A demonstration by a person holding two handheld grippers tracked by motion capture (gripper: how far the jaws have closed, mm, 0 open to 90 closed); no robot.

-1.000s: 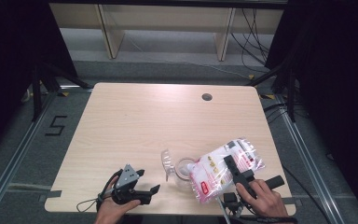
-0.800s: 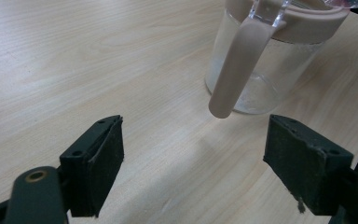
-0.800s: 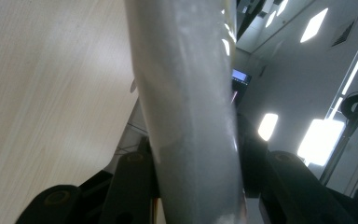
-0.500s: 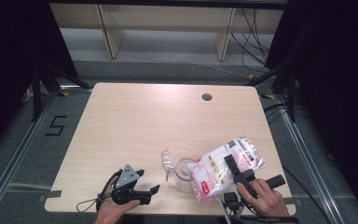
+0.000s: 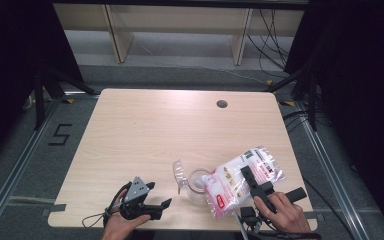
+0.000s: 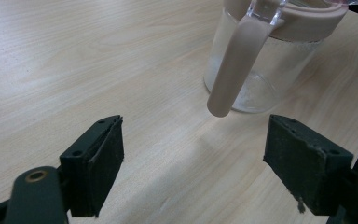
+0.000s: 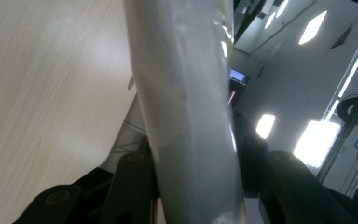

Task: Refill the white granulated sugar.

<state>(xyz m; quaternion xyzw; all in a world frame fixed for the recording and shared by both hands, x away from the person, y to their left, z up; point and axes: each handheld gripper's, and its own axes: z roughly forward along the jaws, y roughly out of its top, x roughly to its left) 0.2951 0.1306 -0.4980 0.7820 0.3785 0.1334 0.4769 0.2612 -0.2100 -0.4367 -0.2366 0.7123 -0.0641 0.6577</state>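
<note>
Only red label patches show on the bag (image 5: 240,182), writing unreadable

Between the right gripper's (image 5: 252,181) matt black jaws, the bag (image 5: 240,180) is glossy plastic film; beside it, a clear jar (image 6: 261,70) with matt pink plastic handle stands on smooth pale wood-grain table (image 5: 155,130).

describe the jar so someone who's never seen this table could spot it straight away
On the wooden table, look at the near edge. The jar stands there beside the white bag held in the right gripper. It alone is clear glass, with a pink rim and handle.
</note>
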